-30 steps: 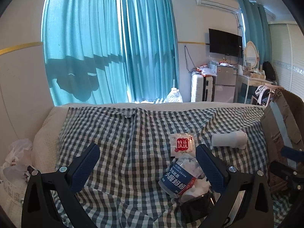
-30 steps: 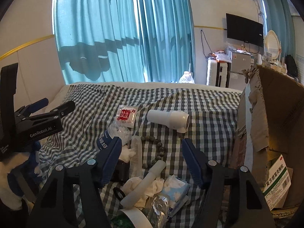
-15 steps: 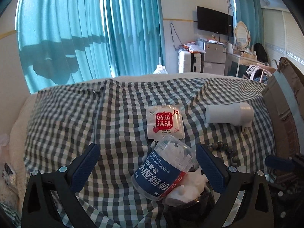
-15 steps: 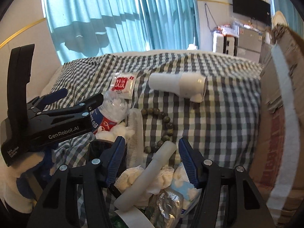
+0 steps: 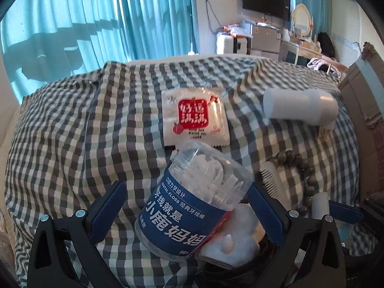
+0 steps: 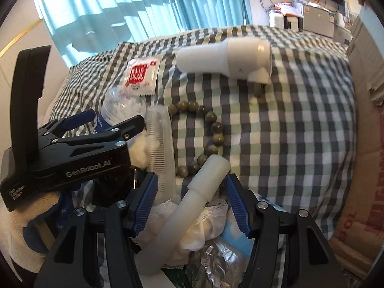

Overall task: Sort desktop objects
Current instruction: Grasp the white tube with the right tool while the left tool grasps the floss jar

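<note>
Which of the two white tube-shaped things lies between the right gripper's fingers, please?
The slim tube, propped on the clutter between the open right gripper; the fat one lies farther off.

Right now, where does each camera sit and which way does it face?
Left wrist: on the left gripper, tilted down over the checked cloth; open jaws straddle the dental floss jar.
Right wrist: on the right gripper, tilted down; open jaws straddle the white tube; the left gripper and a gloved hand show at left.
Shared: jar, red-and-white sachet, comb, beads, white hair dryer.
</note>
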`<state>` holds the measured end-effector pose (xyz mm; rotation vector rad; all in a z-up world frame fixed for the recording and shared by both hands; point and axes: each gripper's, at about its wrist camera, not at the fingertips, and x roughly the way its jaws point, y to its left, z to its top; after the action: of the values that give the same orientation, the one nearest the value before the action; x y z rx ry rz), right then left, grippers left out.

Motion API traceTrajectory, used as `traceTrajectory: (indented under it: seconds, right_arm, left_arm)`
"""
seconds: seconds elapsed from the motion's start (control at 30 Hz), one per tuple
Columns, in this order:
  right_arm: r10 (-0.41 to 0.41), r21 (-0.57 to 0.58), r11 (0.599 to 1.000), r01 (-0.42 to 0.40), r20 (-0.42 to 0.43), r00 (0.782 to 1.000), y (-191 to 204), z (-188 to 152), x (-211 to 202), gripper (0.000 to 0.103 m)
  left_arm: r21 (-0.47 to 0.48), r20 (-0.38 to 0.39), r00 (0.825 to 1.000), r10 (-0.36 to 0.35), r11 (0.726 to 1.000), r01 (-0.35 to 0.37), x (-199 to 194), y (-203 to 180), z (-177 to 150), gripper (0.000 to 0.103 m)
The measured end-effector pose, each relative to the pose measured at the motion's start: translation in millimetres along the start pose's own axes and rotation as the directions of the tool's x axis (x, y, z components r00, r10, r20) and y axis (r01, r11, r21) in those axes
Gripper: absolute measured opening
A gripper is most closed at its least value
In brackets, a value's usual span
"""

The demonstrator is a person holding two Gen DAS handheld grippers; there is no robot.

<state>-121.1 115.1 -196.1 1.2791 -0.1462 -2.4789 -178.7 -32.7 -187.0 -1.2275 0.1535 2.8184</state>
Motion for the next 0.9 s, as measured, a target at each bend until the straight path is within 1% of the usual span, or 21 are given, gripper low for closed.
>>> traceTrajectory:
  seconds: [0.03, 0.07, 0.1, 0.13, 0.17, 0.23, 0.27, 0.33, 0.37, 0.47, 0.57, 0.67, 0.73, 0.8, 0.9]
  right_arm:
    - [0.013, 0.005, 1.000, -0.013, -0.007, 1.000, -1, 0, 2, 0.057]
    - [0.018, 0.010, 1.000, -0.018, -0.012, 1.000, -2, -1, 3, 0.052]
    - [0.015, 0.013, 1.000, -0.015, -0.015, 1.000, -3, -1, 4, 0.049]
    - [0.008, 0.014, 1.000, -0.008, -0.016, 1.000, -5, -1, 4, 0.041]
    - [0.003, 0.014, 1.000, -0.003, -0.019, 1.000, -5, -1, 6, 0.035]
    - [0.010, 0.027, 1.000, -0.009, -0.027, 1.000, -9, 0, 6, 0.033]
    - [0.013, 0.032, 0.999, -0.012, -0.034, 0.999, -11, 0, 7, 0.030]
    - [0.009, 0.040, 0.999, -0.007, -0.046, 0.999, -14, -2, 6, 0.028]
    - [0.012, 0.046, 0.999, -0.009, -0.049, 0.999, -15, -2, 6, 0.025]
    - [0.016, 0.043, 0.999, -0.014, -0.038, 0.999, -20, -4, 2, 0.020]
    - [0.025, 0.043, 0.999, -0.024, -0.009, 1.000, -18, -3, -5, 0.018]
    - [0.025, 0.041, 0.999, -0.026, 0.034, 0.999, -24, -6, -20, 0.018]
    - [0.023, 0.044, 0.999, -0.027, 0.082, 0.996, -24, -6, -29, 0.018]
    - [0.009, 0.030, 0.999, -0.012, 0.108, 0.994, -21, -5, -35, 0.018]
    - [0.013, 0.029, 0.999, -0.017, 0.140, 0.990, -19, -5, -45, 0.018]
  left_arm:
    - [-0.007, -0.003, 1.000, -0.010, 1.000, 0.010, 1, 1, 0, 0.091]
    - [-0.015, -0.011, 1.000, -0.026, 1.000, 0.026, 3, 3, -1, 0.078]
    - [-0.022, -0.021, 0.999, -0.029, 0.999, 0.029, 5, 4, -2, 0.078]
    - [-0.027, -0.020, 0.999, -0.034, 0.999, 0.034, 5, 5, -3, 0.078]
    - [-0.030, -0.020, 0.999, -0.039, 0.999, 0.039, 4, 4, -4, 0.077]
    - [-0.034, -0.022, 0.999, -0.046, 0.998, 0.046, 4, 4, -6, 0.077]
    - [-0.036, -0.022, 0.999, -0.049, 0.998, 0.048, 4, 5, -8, 0.077]
    - [-0.042, -0.022, 0.998, -0.056, 0.998, 0.055, 4, 10, -9, 0.077]
    - [-0.047, -0.021, 0.998, -0.059, 0.997, 0.058, 3, 11, -10, 0.077]
    - [-0.067, -0.012, 0.997, -0.072, 0.995, 0.071, -5, 19, -13, 0.076]
    - [-0.084, 0.000, 0.997, -0.079, 0.993, 0.079, -13, 24, -14, 0.074]
    - [-0.093, 0.011, 0.996, -0.084, 0.992, 0.085, -22, 27, -13, 0.073]
    - [-0.097, 0.015, 0.997, -0.082, 0.992, 0.083, -30, 30, -13, 0.073]
    - [-0.101, 0.021, 0.997, -0.075, 0.992, 0.077, -36, 31, -13, 0.072]
    - [-0.117, 0.038, 0.997, -0.072, 0.990, 0.076, -48, 36, -16, 0.072]
